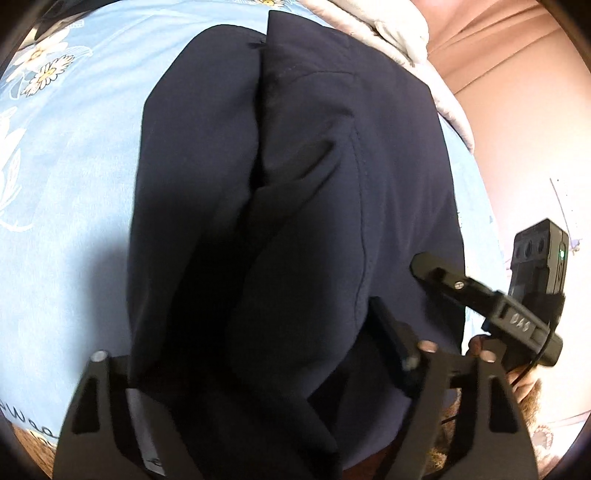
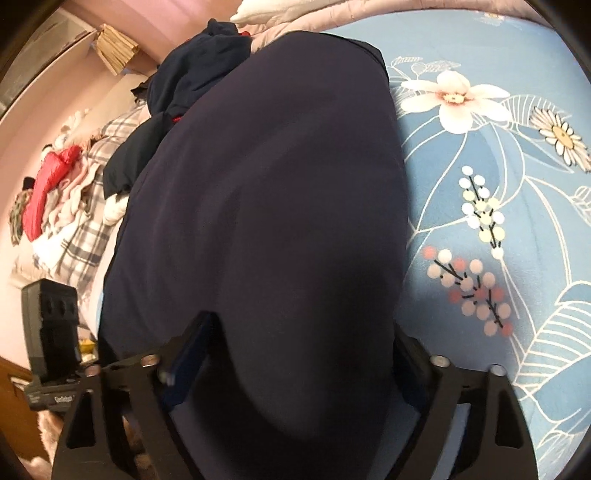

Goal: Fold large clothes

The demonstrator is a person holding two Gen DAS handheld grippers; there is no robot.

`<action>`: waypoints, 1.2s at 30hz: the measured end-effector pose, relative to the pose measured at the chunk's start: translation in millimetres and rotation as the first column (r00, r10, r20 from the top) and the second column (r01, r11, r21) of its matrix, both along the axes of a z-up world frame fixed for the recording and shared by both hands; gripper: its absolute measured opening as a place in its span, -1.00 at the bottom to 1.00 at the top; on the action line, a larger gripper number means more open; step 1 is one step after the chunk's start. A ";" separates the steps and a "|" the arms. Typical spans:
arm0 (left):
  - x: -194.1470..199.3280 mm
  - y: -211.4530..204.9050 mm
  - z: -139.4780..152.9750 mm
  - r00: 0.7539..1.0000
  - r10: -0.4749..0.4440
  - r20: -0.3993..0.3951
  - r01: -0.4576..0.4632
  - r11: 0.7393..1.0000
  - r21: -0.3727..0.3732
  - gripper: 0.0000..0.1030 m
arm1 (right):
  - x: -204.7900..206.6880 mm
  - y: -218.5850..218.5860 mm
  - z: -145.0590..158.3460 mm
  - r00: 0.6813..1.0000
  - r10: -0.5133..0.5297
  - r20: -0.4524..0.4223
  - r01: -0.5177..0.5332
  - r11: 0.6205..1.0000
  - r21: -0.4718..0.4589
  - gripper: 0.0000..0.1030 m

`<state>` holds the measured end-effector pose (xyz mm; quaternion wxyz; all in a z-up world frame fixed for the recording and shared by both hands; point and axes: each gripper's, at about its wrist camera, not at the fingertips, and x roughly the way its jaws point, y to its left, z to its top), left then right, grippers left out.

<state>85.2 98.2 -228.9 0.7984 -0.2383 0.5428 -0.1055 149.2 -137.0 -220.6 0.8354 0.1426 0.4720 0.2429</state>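
A large navy garment lies lengthwise on the blue flowered bed sheet, folded into a thick strip with a seam down its middle. My left gripper is at its near end, and the bunched fabric fills the gap between both fingers and drapes over the left one. In the right wrist view the same navy garment bulges up between the fingers of my right gripper, which press its sides. One of the right gripper's fingers reaches onto the cloth just right of my left gripper.
A heap of other clothes with a red jacket and dark tops lies along the bed's far left. A grey quilt is bunched at the head. The flowered sheet spreads to the right.
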 end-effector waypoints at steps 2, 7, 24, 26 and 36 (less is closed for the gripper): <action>-4.7 -3.4 6.5 1.000 0.015 0.020 -0.015 1.000 0.014 0.11 | -3.0 -2.0 4.6 1.000 -0.004 0.021 0.004 1.000 -0.016 0.28; -21.2 -23.0 40.1 0.993 0.014 0.120 -0.027 0.994 0.109 -0.26 | -7.3 -12.5 17.5 0.997 -0.016 0.077 0.017 1.000 -0.013 -0.34; -10.3 -91.0 110.7 0.949 -0.075 0.306 0.015 0.981 0.194 -0.34 | -32.8 -47.0 71.6 0.956 -0.075 0.282 0.083 0.996 -0.015 -0.57; -15.2 -102.1 114.2 0.940 -0.091 0.330 0.025 0.979 0.200 -0.34 | -34.9 -52.7 78.3 0.947 -0.092 0.308 0.102 0.995 -0.017 -0.57; 21.3 -138.4 109.7 0.929 -0.126 0.347 0.060 0.979 0.194 -0.34 | -21.2 -72.9 88.2 0.926 -0.153 0.345 0.184 0.981 -0.058 -0.57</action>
